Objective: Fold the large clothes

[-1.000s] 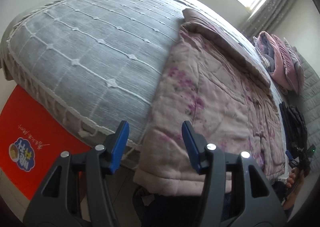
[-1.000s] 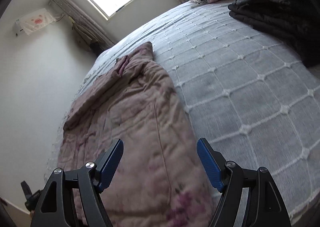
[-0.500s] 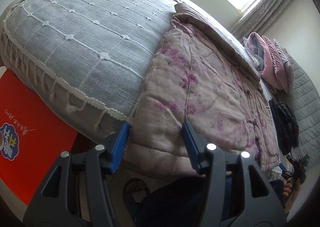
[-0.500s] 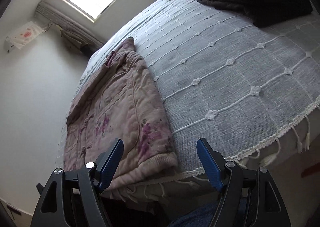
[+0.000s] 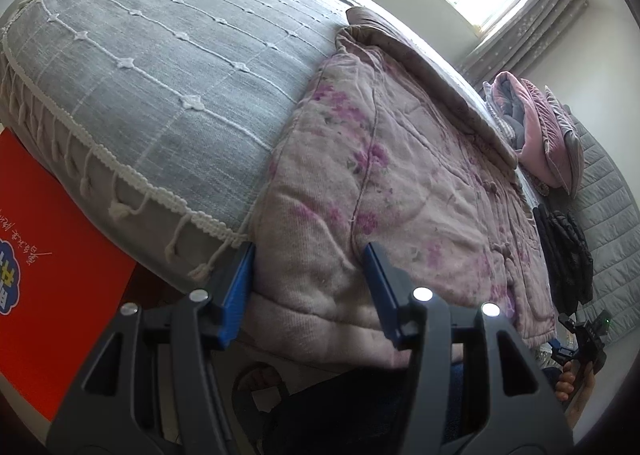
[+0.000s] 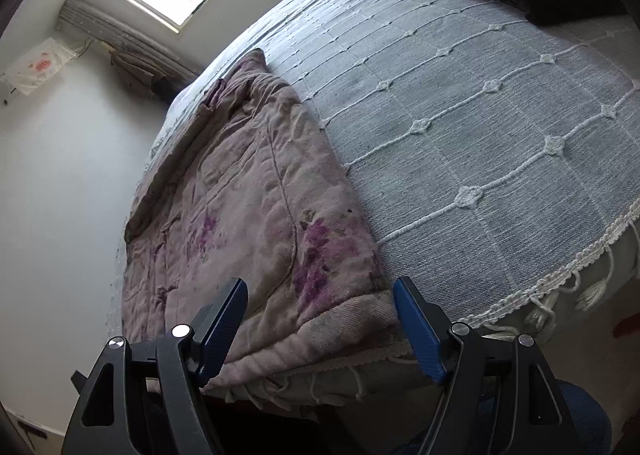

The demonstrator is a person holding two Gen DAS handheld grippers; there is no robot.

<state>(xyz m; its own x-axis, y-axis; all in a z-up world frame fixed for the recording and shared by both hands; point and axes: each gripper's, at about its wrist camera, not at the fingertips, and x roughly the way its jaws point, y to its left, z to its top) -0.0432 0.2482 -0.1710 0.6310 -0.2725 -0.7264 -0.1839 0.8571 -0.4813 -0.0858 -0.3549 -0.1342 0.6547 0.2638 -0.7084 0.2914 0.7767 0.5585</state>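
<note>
Two grippers are hanging open at the near hem: your left gripper [image 5: 308, 287] and right gripper [image 6: 320, 315] are each straddling a corner of the coat [image 5: 400, 175], gripping nothing. The coat is lying flat along the bed [image 5: 160, 95]; pinching its fringe too would be dragging the cover.

Garment [image 5: 400, 175]: large padded piece, pale pink with purple floral print, quilted seams, ribbed hem band. It is lying flat and spread lengthwise along one side of the bed, collar end toward the window. A plain mauve-brown flap is lying folded over along its far edge. Hem is hanging slightly over the bed's near edge. In the right wrist view the garment [image 6: 248, 207] is showing wrinkles and a hem corner.
</note>
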